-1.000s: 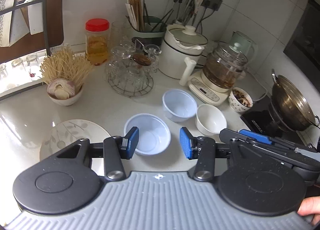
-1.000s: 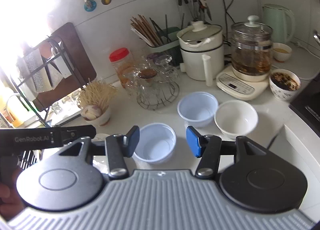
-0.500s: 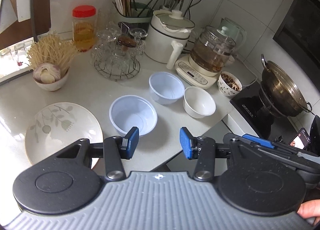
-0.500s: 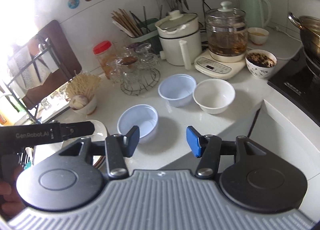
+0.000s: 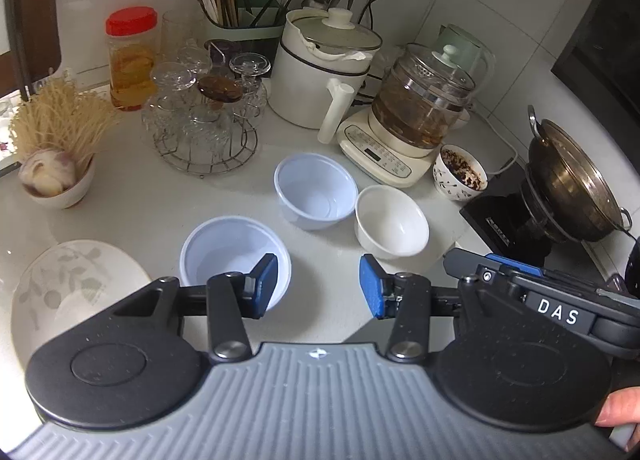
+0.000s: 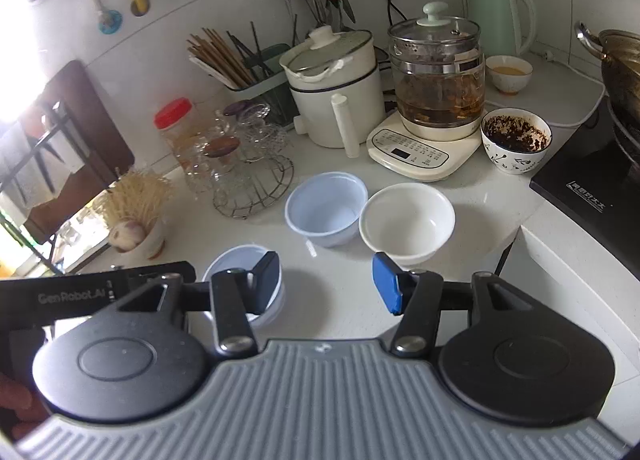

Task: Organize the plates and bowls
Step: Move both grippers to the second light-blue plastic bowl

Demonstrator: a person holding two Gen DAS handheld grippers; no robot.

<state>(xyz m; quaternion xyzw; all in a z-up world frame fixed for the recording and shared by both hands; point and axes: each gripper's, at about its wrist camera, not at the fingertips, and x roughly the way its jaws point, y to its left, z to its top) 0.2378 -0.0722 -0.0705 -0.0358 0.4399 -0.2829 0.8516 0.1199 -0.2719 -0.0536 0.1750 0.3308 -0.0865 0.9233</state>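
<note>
Hovering over the worktop (image 5: 328, 308), we hold both left tongs (image 5: 318, 286) and right tongs (image 6: 326, 282) apart and empty above the near blue bowl (image 5: 224, 248), beside the leaf-patterned plate (image 5: 64, 292).

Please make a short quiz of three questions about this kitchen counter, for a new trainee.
1. True or false: the left tongs hold a bowl.
2. How many empty bowls stand on the counter in front of the appliances?
3. What lies left of the near pale blue bowl: A) a pan, B) a leaf-patterned plate, C) a kettle?

Key: 1. False, the jaws are open with nothing between them. 2. Three: the near one, the far pale blue bowl and the white bowl. 3. B.
</note>
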